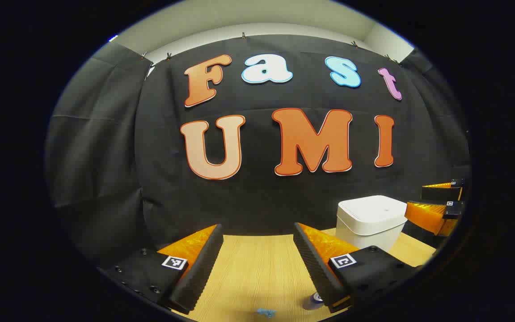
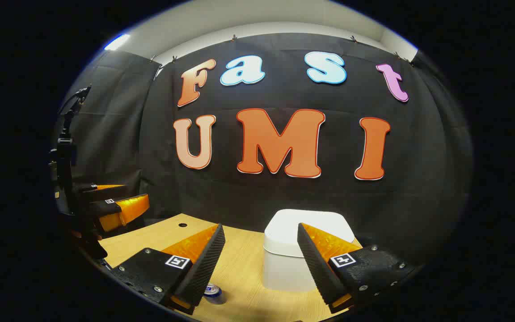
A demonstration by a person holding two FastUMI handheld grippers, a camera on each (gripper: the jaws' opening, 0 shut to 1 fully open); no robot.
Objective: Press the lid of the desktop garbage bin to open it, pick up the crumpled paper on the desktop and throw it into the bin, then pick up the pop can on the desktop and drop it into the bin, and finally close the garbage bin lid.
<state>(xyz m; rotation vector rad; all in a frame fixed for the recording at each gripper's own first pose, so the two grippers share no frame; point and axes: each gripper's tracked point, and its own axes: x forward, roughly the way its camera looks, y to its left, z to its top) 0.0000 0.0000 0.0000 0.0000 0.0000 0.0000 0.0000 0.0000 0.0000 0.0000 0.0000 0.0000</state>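
Bin (image 2: 304, 243): lid down, table (image 1: 257, 268) rear. Paper (image 1: 266, 311), can (image 2: 214, 294): near edge. Left gripper (image 1: 257, 264), right gripper (image 2: 261, 261): wide, empty. Risk: off-centre press leaves lid unlatched.

White bin (image 2: 304, 250) upright, lid shut; pop can (image 2: 214, 294) and, seemingly, crumpled blue paper (image 1: 266, 312) on desktop.

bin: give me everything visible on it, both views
The bin is a white, smooth, plastic-looking box with rounded corners, its body narrowing a little downward. The lid is a slightly wider flat cap, shut and level, with a tiny dot near its middle in the left gripper view. It stands upright on the wooden table, close to the black cloth wall. Nothing touches it. In the right gripper view the right claw is open just short of it, one finger overlapping the lid's edge in the image.
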